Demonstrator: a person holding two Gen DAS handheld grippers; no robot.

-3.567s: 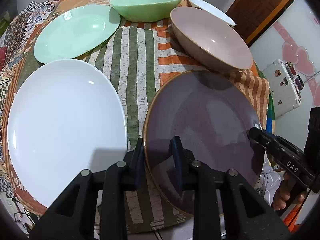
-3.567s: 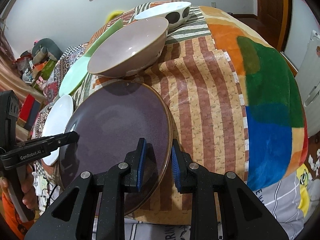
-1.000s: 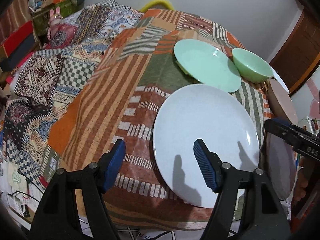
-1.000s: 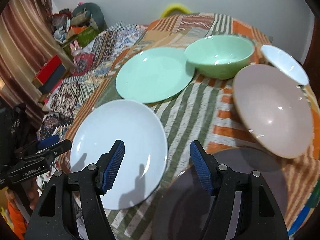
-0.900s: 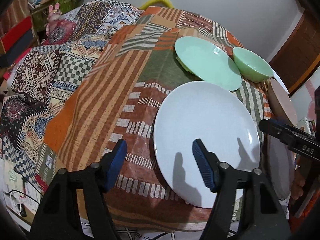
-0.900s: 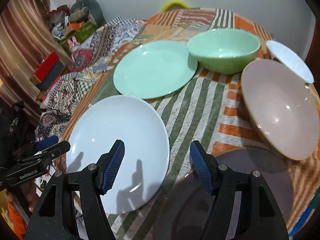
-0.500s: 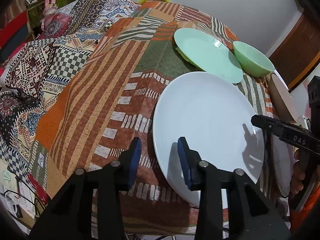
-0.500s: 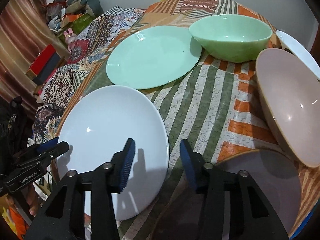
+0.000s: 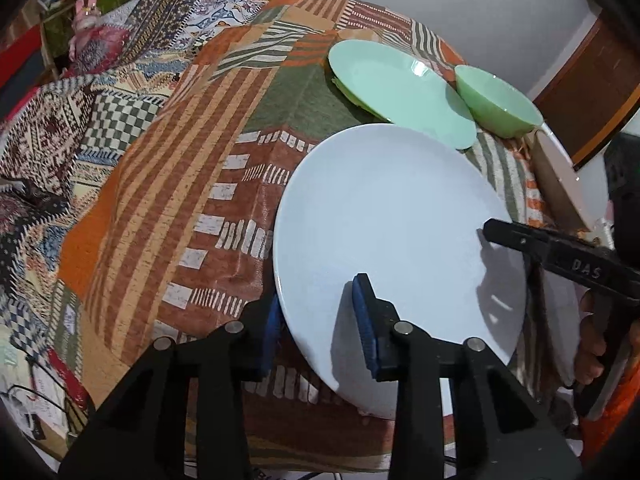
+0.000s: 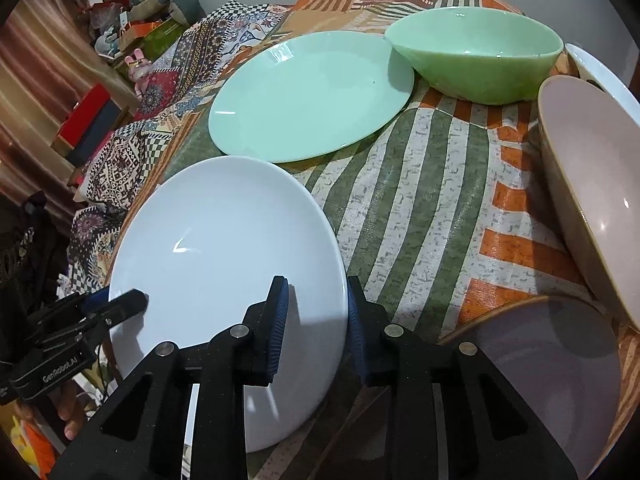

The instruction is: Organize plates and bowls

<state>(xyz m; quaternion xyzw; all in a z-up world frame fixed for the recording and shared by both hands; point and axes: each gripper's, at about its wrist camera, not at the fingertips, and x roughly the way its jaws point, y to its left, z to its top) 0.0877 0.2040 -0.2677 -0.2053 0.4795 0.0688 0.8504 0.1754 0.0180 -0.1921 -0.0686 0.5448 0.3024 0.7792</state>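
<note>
left tongs (image 9: 320, 320): closing across white plate (image 9: 392, 240) near-left rim, contact unclear
right tongs (image 10: 316, 320): closing across its right rim
plate: lying on tabletop (image 9: 168, 184) front edge
open room: left stripes

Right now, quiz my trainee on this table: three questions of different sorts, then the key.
1. Which dish do the left claw and right claw both straddle? A green plate, B white plate, C purple plate.
2. True or false: the green bowl is stacked inside the pink bowl.
3. In the right wrist view, what colour is the near plate right of the white one?
Key: 1 B, the white plate; both claws have just been closing, its rim between their jaws. 2 False: the green bowl stands on the cloth beside the green plate. 3 Purple: the purple plate.
</note>
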